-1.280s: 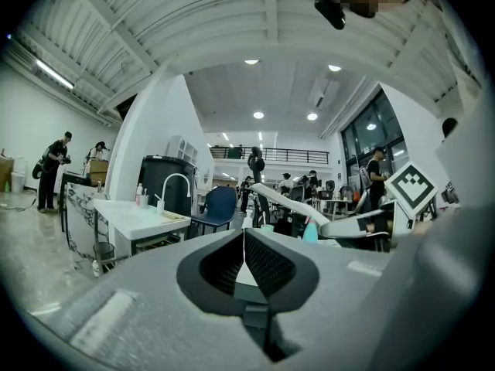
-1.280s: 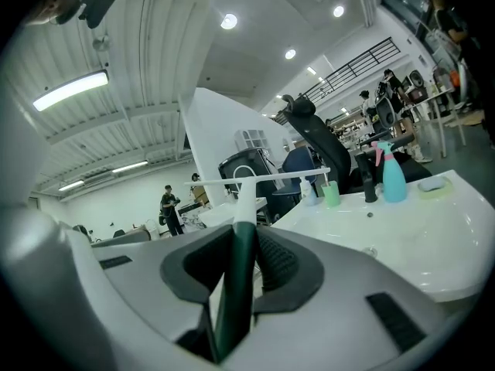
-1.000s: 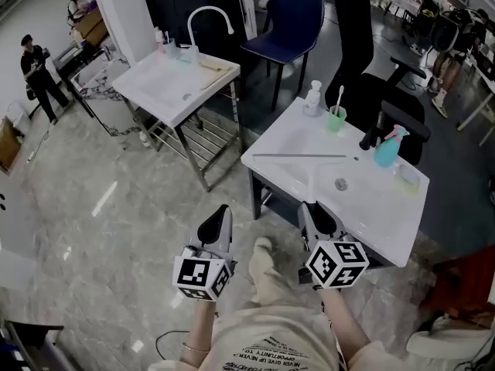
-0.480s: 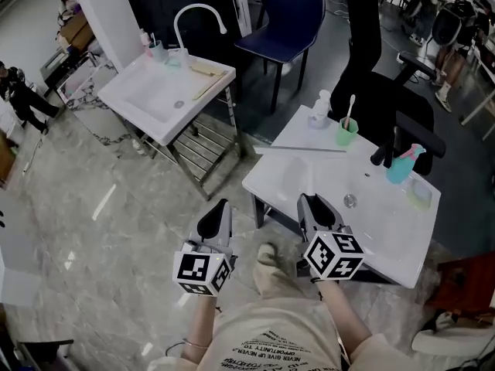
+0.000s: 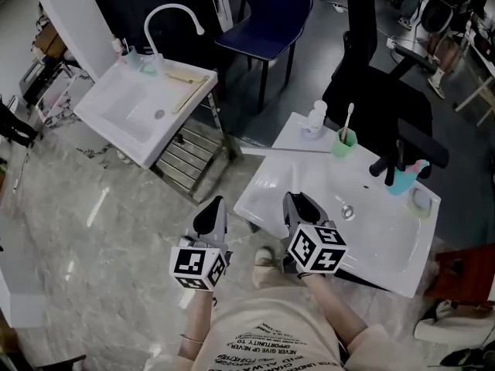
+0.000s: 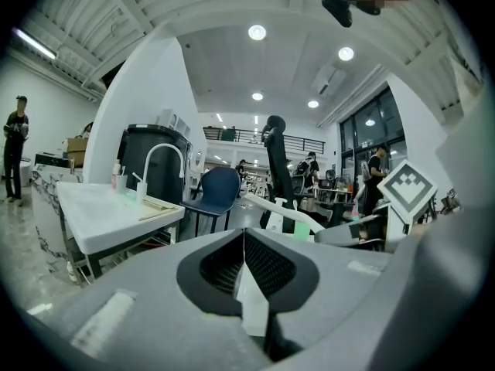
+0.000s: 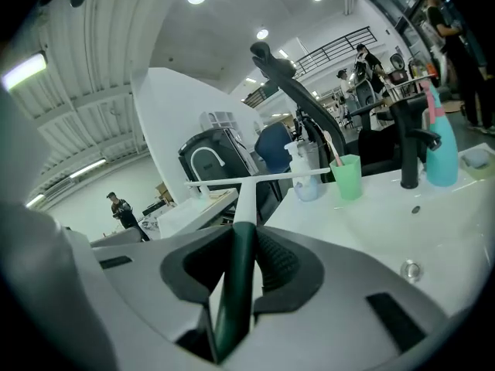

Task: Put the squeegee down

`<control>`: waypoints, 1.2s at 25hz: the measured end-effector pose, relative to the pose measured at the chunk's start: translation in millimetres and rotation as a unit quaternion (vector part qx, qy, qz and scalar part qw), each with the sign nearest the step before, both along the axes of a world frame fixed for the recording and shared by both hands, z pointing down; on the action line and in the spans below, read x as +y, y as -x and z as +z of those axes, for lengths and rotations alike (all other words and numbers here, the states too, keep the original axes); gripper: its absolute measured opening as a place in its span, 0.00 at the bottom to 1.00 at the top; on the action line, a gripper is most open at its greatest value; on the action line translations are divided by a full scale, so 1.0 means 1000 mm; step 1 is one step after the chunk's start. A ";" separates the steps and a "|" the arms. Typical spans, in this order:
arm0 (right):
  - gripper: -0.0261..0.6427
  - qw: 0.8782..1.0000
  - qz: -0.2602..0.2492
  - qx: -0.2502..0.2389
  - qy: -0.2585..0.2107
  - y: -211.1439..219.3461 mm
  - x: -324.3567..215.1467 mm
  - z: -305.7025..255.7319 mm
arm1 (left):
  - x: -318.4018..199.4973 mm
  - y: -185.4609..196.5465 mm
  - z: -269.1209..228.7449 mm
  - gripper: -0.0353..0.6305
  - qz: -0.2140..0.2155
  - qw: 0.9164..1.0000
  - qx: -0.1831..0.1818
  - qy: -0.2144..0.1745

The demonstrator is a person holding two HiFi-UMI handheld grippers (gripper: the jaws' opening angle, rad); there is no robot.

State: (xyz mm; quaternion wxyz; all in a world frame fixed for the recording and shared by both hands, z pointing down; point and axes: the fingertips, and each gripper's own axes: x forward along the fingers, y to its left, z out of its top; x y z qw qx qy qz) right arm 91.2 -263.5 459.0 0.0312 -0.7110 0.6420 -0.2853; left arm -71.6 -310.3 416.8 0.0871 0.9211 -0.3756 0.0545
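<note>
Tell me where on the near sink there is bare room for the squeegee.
Free: the basin between the drain and the sink's left edge. Crowded: the back rim, with soap bottle, green cup, black faucet and spray bottle.

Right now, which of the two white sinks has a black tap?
The nearer white sink, by the right tongs; the farther sink has a white arched tap.

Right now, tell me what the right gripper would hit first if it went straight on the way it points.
The right gripper is shut on the squeegee, whose bar leads. Over the white sink, that bar would probably meet the soap bottle first; depth is unclear.
</note>
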 end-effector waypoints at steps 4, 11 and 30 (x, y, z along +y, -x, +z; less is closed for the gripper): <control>0.18 1.000 0.015 -0.010 0.013 -0.009 -0.023 0.013 | -0.024 -0.017 0.008 0.09 0.017 1.000 0.001 0.010; 0.18 0.998 0.028 -0.028 0.041 -0.018 -0.051 0.036 | -0.053 -0.044 0.025 0.09 0.043 0.999 -0.002 0.032; 0.18 0.988 0.101 -0.012 0.118 -0.015 -0.087 0.077 | -0.098 -0.098 0.079 0.09 0.165 0.979 -0.051 0.109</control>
